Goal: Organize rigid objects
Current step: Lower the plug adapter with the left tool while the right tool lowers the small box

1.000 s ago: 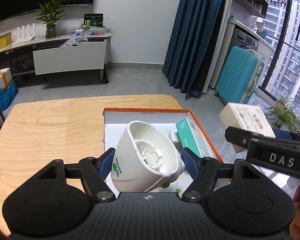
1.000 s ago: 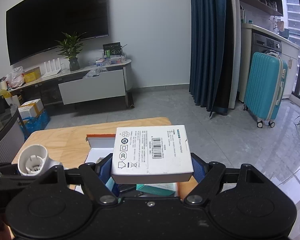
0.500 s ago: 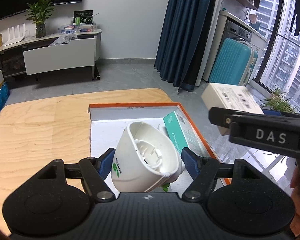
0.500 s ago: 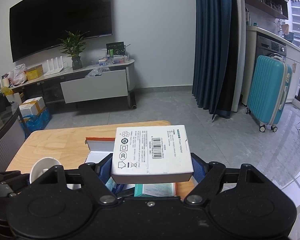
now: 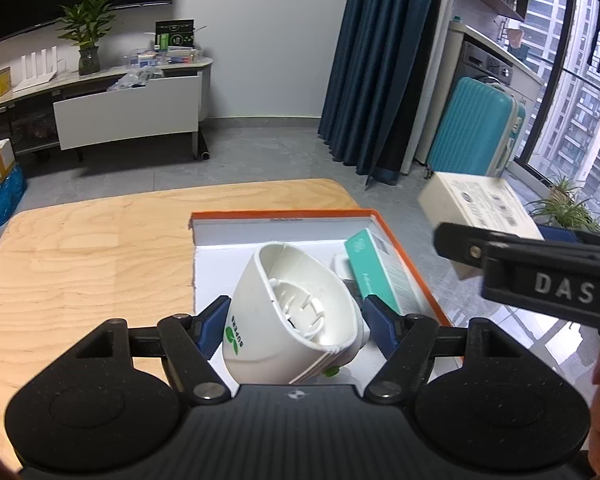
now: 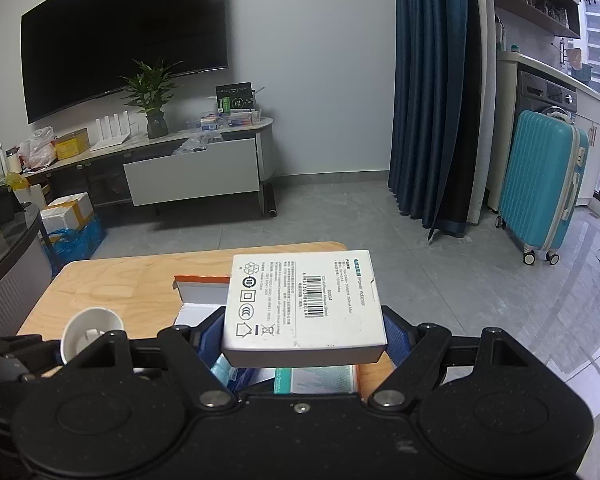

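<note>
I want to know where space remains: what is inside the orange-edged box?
Inside the orange-edged box lie a teal carton and a small white item. The white cup hides the near floor.

cup (image 5: 296, 308) – white, green leaf logo | tray (image 5: 404, 248) – orange rim | carton (image 5: 376, 268) – teal

Tilted white cup (image 5: 296, 312); flat white box (image 6: 304, 308)

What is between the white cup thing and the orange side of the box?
A teal carton lies there, with a small white item beside it, seen in the left wrist view.
</note>
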A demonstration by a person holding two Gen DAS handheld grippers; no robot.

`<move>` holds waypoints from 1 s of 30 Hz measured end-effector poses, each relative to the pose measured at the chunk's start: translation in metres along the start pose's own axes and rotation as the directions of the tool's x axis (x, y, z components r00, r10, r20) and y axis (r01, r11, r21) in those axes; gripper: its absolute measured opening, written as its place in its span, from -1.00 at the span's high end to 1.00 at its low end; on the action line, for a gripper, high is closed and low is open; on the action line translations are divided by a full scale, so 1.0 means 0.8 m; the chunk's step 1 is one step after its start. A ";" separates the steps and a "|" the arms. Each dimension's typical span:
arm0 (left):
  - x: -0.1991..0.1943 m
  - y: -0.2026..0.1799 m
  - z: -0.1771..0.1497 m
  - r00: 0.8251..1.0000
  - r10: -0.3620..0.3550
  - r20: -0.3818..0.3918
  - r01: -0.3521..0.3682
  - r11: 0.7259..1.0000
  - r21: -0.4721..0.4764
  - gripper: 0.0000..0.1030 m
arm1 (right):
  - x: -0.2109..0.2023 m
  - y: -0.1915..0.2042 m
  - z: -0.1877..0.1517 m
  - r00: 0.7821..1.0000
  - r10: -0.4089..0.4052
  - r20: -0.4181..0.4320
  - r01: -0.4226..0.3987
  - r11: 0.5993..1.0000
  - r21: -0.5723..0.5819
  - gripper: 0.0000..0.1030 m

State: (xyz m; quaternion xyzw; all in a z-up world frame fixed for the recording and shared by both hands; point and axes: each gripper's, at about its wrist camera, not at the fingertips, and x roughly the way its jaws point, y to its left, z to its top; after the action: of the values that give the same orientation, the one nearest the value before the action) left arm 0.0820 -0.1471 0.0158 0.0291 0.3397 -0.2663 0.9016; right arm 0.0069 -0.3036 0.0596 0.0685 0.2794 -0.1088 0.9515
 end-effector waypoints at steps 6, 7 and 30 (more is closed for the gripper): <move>0.001 0.011 0.007 1.000 0.023 0.007 -0.023 1.000 -0.016 -0.42 | 0.005 0.004 0.002 1.000 0.005 -0.004 -0.005 1.000 -0.004 -0.79; 0.001 0.013 0.008 1.000 0.026 0.009 -0.025 0.999 -0.020 -0.42 | 0.006 0.002 0.002 1.000 0.006 -0.004 -0.006 1.000 -0.005 -0.79; 0.007 0.025 0.018 0.999 0.043 0.012 -0.042 0.998 -0.045 -0.42 | 0.016 0.001 0.001 1.000 0.011 -0.015 -0.011 1.000 -0.020 -0.79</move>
State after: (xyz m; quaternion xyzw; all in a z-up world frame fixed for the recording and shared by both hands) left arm 0.1039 -0.1356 0.0209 0.0145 0.3388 -0.2395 0.9097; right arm 0.0180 -0.3053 0.0536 0.0611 0.2872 -0.1000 0.9507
